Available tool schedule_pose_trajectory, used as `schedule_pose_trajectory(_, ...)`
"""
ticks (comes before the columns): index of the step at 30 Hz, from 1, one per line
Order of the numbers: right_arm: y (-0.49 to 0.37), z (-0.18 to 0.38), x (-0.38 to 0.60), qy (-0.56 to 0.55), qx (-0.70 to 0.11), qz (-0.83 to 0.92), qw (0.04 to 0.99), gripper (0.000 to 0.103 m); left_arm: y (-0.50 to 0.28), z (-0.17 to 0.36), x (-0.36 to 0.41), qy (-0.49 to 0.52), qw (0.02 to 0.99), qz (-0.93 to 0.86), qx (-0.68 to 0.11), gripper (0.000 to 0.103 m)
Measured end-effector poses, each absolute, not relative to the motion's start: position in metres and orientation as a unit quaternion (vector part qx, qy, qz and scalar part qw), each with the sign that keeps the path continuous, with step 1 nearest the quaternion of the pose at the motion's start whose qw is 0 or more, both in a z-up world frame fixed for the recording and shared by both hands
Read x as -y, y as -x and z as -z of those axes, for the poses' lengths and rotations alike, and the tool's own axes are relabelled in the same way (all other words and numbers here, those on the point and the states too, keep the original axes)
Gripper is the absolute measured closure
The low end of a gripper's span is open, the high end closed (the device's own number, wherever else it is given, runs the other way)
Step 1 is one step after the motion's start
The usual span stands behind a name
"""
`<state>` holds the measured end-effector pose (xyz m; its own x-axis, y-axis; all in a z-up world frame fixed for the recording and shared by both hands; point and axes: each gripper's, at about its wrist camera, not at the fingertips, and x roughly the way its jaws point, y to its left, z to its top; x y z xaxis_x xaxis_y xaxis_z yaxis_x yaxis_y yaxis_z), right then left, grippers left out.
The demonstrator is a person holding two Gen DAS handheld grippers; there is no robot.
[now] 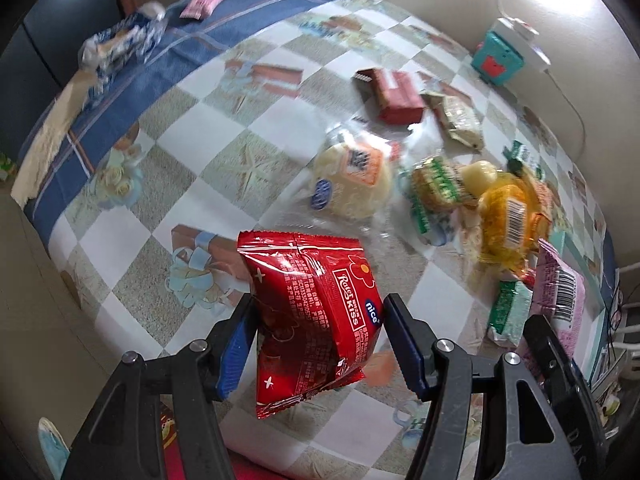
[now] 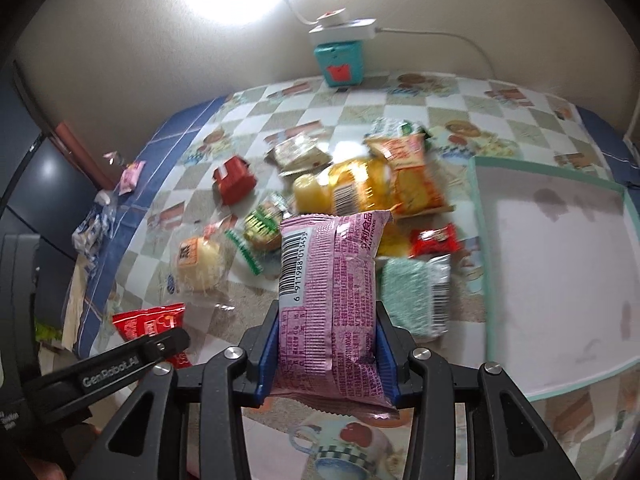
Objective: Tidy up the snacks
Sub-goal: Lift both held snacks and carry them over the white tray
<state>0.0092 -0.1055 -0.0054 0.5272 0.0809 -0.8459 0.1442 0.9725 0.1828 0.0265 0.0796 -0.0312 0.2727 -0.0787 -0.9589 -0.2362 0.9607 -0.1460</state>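
Observation:
My left gripper (image 1: pixel 320 340) is shut on a red "Rose Kiss" snack packet (image 1: pixel 316 312), held above the checkered tablecloth (image 1: pixel 248 128). My right gripper (image 2: pixel 327 352) is shut on a pink packet (image 2: pixel 328 300) with a barcode, its blue pads pressing both sides. In the right wrist view the left gripper (image 2: pixel 160 344) and its red packet (image 2: pixel 148 322) show at lower left. The pink packet (image 1: pixel 560 288) also appears at the right edge of the left wrist view. A loose heap of snacks lies beyond both grippers: a round white bun (image 1: pixel 352 184), a yellow packet (image 2: pixel 352 188), a green packet (image 2: pixel 416 292).
A flat white tray with a teal rim (image 2: pixel 482 260) lies at the right. A red box (image 2: pixel 234 178), an orange packet (image 2: pixel 412 172) and a small red packet (image 2: pixel 434 240) are in the heap. A teal box (image 2: pixel 342 64) stands by the wall. A blue-white packet (image 1: pixel 120 40) lies far left.

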Motion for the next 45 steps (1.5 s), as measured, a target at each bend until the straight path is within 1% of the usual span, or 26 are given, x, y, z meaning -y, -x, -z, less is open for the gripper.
schedule_pose_trajectory(7, -0.006, -0.009, 0.143, -0.136, -0.469, 0.062, 0.870, 0.059, -0.032, 0.009, -0.052, 0.099, 0.799, -0.023, -0.592, 0.038)
schedule_pose_trajectory(17, 0.005, -0.022, 0.210, -0.138, -0.450, 0.165, 0.867, 0.059, -0.045, -0.025, 0.015, 0.046, 0.818, 0.021, -0.572, 0.038)
schedule_pose_trajectory(28, 0.017, -0.020, 0.291, -0.184, -0.440, 0.238, 0.846, 0.059, -0.058, -0.020, 0.094, 0.018, 0.806, 0.081, -0.586, 0.038)
schedule_pose_trajectory(45, 0.023, 0.003, 0.381, -0.240, -0.438, 0.311, 0.809, 0.059, -0.086, -0.010, 0.206, -0.034, 0.809, 0.136, -0.571, 0.038)
